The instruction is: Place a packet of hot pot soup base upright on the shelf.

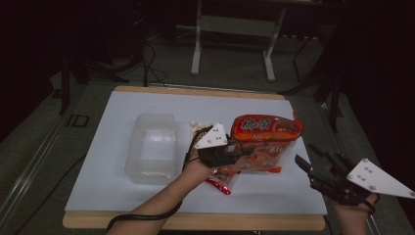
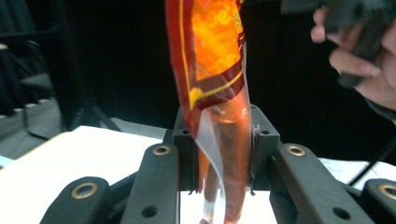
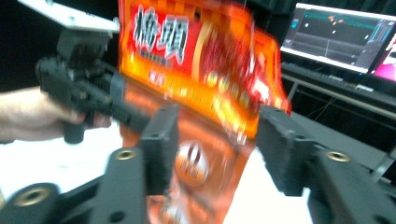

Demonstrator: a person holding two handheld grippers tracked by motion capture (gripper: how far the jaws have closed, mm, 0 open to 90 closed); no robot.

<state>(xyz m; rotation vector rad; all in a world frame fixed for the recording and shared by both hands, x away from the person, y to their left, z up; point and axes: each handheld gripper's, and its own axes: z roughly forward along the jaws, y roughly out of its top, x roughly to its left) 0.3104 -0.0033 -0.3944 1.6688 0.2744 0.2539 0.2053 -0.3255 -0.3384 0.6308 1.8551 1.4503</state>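
Landmark: the clear, rectangular plastic tub point(image 1: 150, 147) on the white counter point(image 1: 274, 188); every place below is told from it.
Thing in hand: an orange-and-red plastic snack bag with a see-through lower half point(image 1: 262, 143), lifted off the counter to the right of the tub.
My left jaws: my left gripper point(image 2: 223, 161) pinches the bag's clear lower edge, film squeezed flat between the pads; this hand sits between the tub and the bag.
My right jaws: my right gripper point(image 3: 217, 149) has its jaws spread, each pad standing off the bag; in the high view this gripper point(image 1: 313, 159) hangs well right of the tub, past the bag's far side.
Relation that matters: the bag hangs upright, long axis roughly vertical, printed top uppermost; it lies straight ahead of my right jaws and between them, while only my left hand bears it. The left is the nearer hand to the tub.
Writing: large white Chinese characters on the red top band; I read them as 橋頭, though the right gripper view is blurred.
Below the bag: a small red wrapped packet point(image 1: 219, 183) on the counter, right of the tub.
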